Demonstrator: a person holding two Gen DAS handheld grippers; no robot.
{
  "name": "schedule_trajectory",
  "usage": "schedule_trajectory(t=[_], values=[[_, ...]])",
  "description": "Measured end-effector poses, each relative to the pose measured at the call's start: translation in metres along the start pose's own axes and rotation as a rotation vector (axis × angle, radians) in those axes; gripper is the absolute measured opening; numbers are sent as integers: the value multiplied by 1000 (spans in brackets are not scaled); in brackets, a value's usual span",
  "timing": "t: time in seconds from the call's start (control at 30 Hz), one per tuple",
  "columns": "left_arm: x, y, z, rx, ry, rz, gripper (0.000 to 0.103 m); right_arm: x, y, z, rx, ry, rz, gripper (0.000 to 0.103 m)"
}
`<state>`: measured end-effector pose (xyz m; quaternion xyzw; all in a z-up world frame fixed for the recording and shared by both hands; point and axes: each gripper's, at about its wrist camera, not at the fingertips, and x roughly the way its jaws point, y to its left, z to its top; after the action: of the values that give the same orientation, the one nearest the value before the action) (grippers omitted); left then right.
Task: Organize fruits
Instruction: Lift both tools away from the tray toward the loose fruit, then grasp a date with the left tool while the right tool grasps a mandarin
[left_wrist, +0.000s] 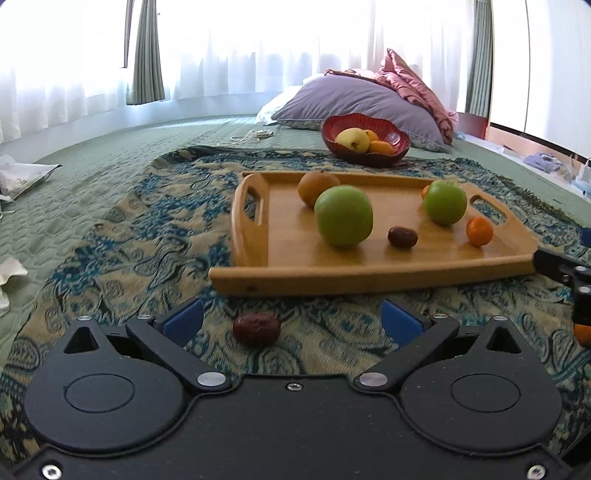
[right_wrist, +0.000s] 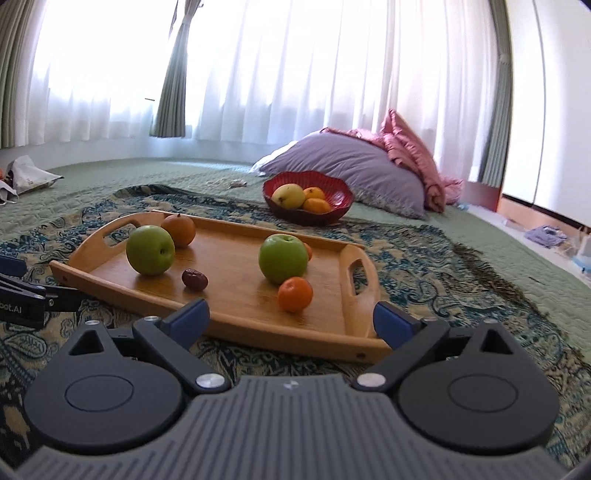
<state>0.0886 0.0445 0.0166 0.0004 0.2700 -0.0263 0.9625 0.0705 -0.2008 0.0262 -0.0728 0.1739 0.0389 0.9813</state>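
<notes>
A wooden tray (left_wrist: 295, 258) (right_wrist: 229, 325) lies on a patterned blanket. It holds two green apples (left_wrist: 343, 216) (right_wrist: 282, 258), a brown pear (left_wrist: 317, 186), a dark date (left_wrist: 402, 237) (right_wrist: 194, 278) and a small tangerine (left_wrist: 479, 230) (right_wrist: 295, 294). Another date (left_wrist: 256, 329) lies on the blanket between the open fingers of my left gripper (left_wrist: 293, 319). My right gripper (right_wrist: 291, 319) is open and empty just before the tray's near edge, facing the tangerine. A red bowl (left_wrist: 400, 146) (right_wrist: 341, 199) behind the tray holds a yellow pear and tangerines.
A purple pillow (left_wrist: 362, 99) and pink bedding lie behind the bowl. A bag (left_wrist: 22, 177) lies at the far left. The right gripper shows at the right edge of the left wrist view (left_wrist: 565, 269), with an orange fruit (left_wrist: 583, 332) below it.
</notes>
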Motion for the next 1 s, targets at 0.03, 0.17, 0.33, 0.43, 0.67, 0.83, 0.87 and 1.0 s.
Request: schedule_trajectory(t=[0.03, 0.17, 0.33, 0.43, 0.67, 0.83, 0.87, 1.0], values=[[0, 0, -2, -1, 2, 3, 103, -4, 1, -3, 2, -10, -10, 101], [0, 1, -12, -8, 12, 9, 101, -16, 6, -15, 21, -34, -83, 101], [4, 1, -17, -1, 14, 42, 96, -37, 27, -35, -34, -90, -149, 103], [7, 2, -19, -11, 25, 53, 91, -44, 35, -44, -40, -99, -181, 103], [10, 1, -20, -23, 16, 64, 88, -46, 27, -48, 51, -92, -254, 103], [10, 2, -20, -41, 10, 69, 76, -42, 17, -50, 90, -50, -267, 100], [10, 3, -19, -45, 10, 71, 74, -41, 17, -51, 91, -40, -267, 99], [10, 5, -19, -60, 11, 71, 67, -39, 15, -56, 120, 5, -265, 96]])
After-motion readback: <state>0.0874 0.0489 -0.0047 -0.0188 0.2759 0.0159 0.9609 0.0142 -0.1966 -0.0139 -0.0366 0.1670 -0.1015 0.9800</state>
